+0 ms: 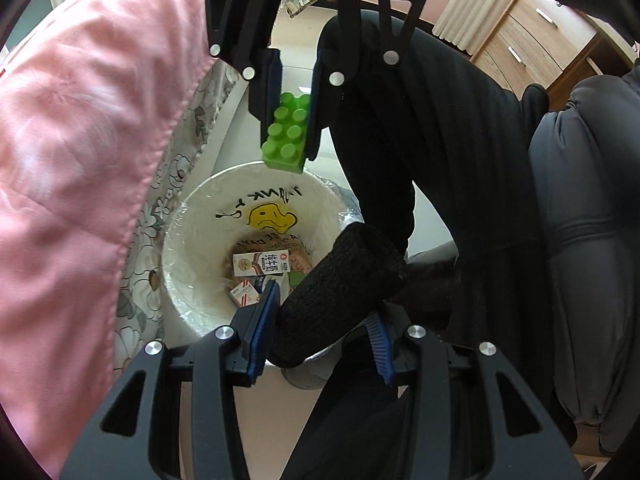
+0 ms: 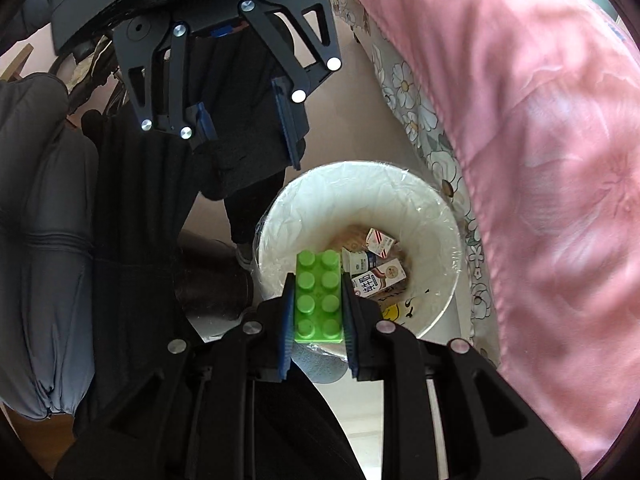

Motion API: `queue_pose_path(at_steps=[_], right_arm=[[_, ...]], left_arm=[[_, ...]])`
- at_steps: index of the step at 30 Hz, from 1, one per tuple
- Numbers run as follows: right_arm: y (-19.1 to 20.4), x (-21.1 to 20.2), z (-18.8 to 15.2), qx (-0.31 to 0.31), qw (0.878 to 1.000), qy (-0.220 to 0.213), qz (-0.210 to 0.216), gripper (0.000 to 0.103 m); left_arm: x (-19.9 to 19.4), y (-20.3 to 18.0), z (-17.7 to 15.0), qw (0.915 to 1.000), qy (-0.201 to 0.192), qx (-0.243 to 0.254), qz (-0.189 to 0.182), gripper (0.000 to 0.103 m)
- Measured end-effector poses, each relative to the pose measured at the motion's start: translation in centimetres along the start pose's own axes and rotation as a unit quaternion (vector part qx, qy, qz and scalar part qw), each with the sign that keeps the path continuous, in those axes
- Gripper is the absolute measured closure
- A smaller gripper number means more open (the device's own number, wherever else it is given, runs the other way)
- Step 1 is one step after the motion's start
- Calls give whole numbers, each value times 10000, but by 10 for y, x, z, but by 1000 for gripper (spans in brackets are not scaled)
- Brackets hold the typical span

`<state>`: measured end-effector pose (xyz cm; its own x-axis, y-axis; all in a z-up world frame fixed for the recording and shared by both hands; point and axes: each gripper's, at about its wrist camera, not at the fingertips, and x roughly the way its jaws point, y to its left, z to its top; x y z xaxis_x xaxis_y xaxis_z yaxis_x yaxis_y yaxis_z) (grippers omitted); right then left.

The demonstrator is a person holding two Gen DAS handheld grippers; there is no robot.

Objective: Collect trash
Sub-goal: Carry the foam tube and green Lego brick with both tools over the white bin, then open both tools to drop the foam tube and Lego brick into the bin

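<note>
Both grippers over the lined bin (image 1: 192, 216): left gripper (image 1: 320, 332) jaws clamped on black sock (image 1: 340, 280), right gripper (image 2: 318, 320) jaws pinching green brick (image 2: 318, 296), lower center of frame.

Bedroom — pink quilt (image 1: 80, 160), drawers (image 1: 532, 36)

A glossy green plastic studded brick (image 2: 319, 296) is catching light; the round white bin's crinkled clear plastic liner (image 2: 400, 196) is shining; the black knitted cloth roll (image 1: 340, 292) is looking matt and rough.

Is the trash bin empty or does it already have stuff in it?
Not empty. The lined trash bin holds several small cartons at the bottom, visible in both wrist views, and is far from full. The green brick is not in yet.
</note>
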<state>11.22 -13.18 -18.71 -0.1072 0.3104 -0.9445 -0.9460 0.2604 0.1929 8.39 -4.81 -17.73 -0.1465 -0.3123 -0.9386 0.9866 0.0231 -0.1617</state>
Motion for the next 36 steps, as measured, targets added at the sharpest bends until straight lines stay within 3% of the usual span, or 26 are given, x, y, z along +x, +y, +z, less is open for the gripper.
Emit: queue_pose_path(at_steps=[13, 24, 26, 27, 28, 31, 36], right_arm=[[-31, 67, -4, 487, 9984, 137, 253, 81], [-45, 75, 0, 681, 9973, 28, 272, 80], [-48, 72, 0, 749, 9966, -19, 341, 62], [-48, 71, 0, 730, 9968, -34, 317, 39], [-48, 69, 0, 722, 9971, -89, 216, 26], [-51, 67, -1, 805, 9966, -145, 130, 15], [-47, 68, -4, 702, 9973, -112, 182, 8]], left_arm=[[80, 27, -7, 9980, 288, -433, -350, 58], [107, 36, -2, 9982, 329, -357, -357, 56], [110, 37, 0, 9986, 328, -334, -240, 51], [110, 38, 0, 9987, 311, -364, -181, 32], [110, 39, 0, 9987, 275, -413, -79, 12], [109, 40, 0, 9986, 197, -482, -130, 8], [110, 35, 2, 9986, 279, -434, -77, 5]])
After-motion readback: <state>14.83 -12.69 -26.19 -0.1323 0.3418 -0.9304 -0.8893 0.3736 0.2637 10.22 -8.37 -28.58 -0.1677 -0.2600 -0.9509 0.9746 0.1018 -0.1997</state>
